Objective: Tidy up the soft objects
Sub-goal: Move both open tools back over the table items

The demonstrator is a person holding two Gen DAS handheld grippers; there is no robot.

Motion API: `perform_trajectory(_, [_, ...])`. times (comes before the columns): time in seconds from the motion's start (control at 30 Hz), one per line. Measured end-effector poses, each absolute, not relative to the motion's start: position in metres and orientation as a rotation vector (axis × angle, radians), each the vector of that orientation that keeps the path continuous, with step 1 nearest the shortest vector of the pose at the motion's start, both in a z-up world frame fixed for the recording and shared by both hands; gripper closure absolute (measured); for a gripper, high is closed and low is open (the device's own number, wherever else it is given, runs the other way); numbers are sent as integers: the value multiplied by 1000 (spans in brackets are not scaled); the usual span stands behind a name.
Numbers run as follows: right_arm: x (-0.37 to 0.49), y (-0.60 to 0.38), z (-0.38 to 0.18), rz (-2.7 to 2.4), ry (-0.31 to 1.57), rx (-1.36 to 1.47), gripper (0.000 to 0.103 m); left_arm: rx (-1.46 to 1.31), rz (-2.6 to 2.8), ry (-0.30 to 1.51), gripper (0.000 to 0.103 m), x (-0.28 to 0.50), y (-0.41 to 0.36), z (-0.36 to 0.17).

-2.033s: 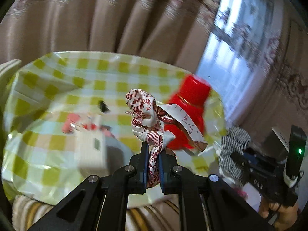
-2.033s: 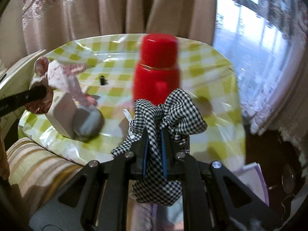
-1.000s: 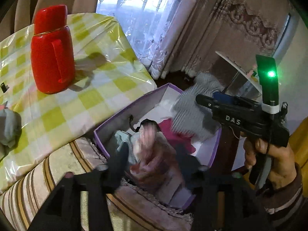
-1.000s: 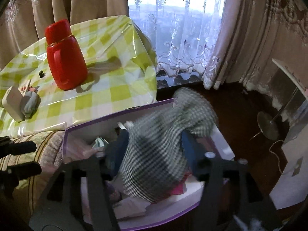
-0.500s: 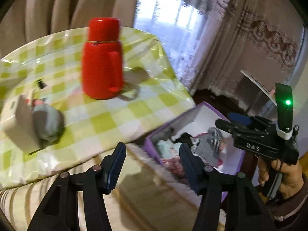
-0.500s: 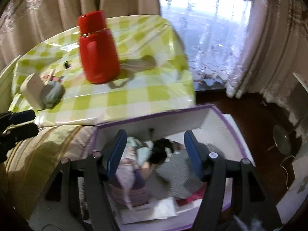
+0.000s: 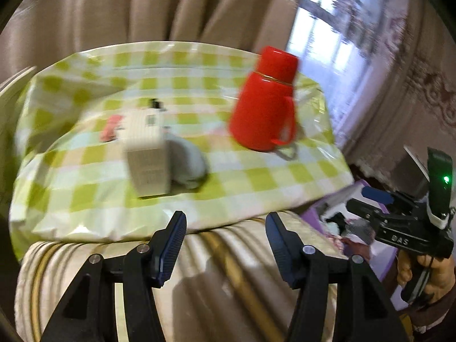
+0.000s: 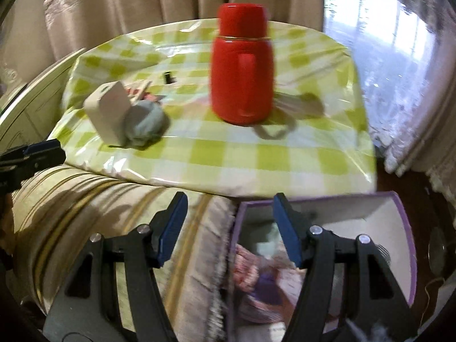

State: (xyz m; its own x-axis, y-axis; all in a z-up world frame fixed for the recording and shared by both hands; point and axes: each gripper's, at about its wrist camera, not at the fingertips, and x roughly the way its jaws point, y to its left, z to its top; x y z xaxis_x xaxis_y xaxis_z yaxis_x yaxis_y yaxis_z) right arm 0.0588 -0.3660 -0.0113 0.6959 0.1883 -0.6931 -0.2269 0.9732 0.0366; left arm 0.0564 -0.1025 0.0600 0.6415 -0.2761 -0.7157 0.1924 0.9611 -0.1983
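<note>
A grey-blue soft bundle [image 7: 186, 162] lies on the green checked table [image 7: 256, 182], against a white box [image 7: 146, 159]; it also shows in the right wrist view [image 8: 146, 125]. My left gripper [image 7: 225, 245] is open and empty over a striped cushion [image 7: 228, 279], short of the table edge. My right gripper [image 8: 229, 228] is open and empty above the left rim of a purple box [image 8: 399, 228] holding several cloths [image 8: 256, 279]. The right gripper [image 7: 367, 208] also shows in the left wrist view, over that box [image 7: 356, 188].
A red thermos [image 8: 242, 68] stands on the table, also in the left wrist view [image 7: 265, 99]. A small black item [image 8: 168, 77] and red scraps [image 7: 109, 131] lie behind the white box [image 8: 109, 112]. Curtains [image 7: 142, 14] and a window [image 8: 399, 42] lie beyond.
Both grippers let go of their cloths into the purple box and opened. Both then swung back left toward the table; the view is motion-blurred.
</note>
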Motion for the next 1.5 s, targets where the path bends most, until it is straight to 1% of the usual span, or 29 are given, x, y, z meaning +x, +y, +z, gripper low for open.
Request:
perform_trajectory(0.27, [78,-318,-10,359,772,-103,37,-183,-129,853,44,57,-41,51])
perform_trajectory(0.43, [95,-291,-12,434,785,-133,33,-210,-81,852,44,59,-18,49])
perform_trajectory(0.57, [110,-266,-16,494,792,-166,29,-218,-55,849,44,64,-6,49])
perform_trajectory(1.1, [176,-197,-49,643,880,-247,28,-260,14,873,44,84,26,37])
perform_trajectory(1.5, [216,-173,-64,659,918,-281,28,-283,22,889,44,105,45,31])
